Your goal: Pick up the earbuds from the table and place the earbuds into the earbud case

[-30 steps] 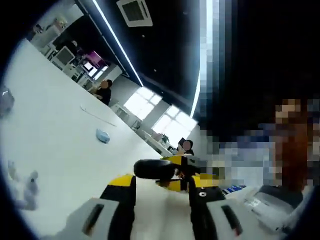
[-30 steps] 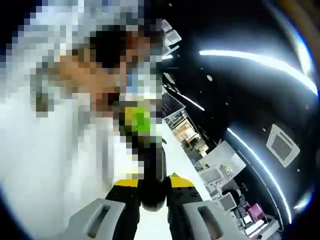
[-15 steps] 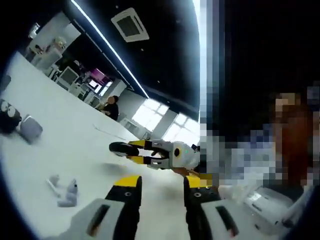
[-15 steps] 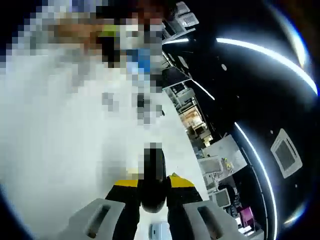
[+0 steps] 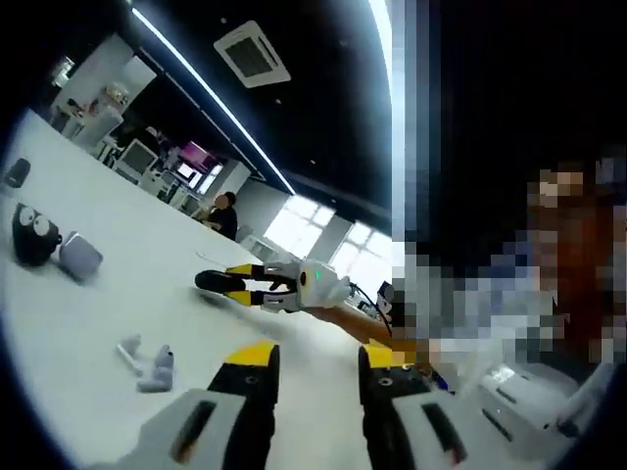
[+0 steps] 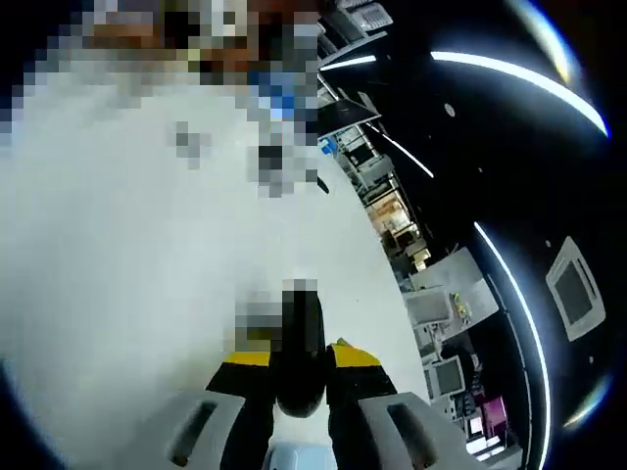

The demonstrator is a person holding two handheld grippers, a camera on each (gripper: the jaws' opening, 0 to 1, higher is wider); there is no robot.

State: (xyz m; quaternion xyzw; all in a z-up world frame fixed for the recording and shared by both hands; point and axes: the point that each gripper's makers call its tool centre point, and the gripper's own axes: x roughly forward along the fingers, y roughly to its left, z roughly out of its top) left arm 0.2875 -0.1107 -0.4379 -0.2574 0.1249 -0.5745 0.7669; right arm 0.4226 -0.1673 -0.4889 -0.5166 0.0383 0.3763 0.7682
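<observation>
The broad white table (image 5: 88,313) carries two small white stemmed earbuds (image 5: 147,364), lying close together ahead of the left gripper (image 5: 313,364), whose jaws stand apart. The right gripper (image 6: 299,367) clamps a glossy black oval case (image 6: 299,357).

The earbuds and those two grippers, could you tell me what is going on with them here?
A person works two handheld grippers over a white table. The right gripper is shut on a dark rounded object, possibly the earbud case. The left gripper is open and empty. Two white earbuds lie on the table, not yet picked up.
</observation>
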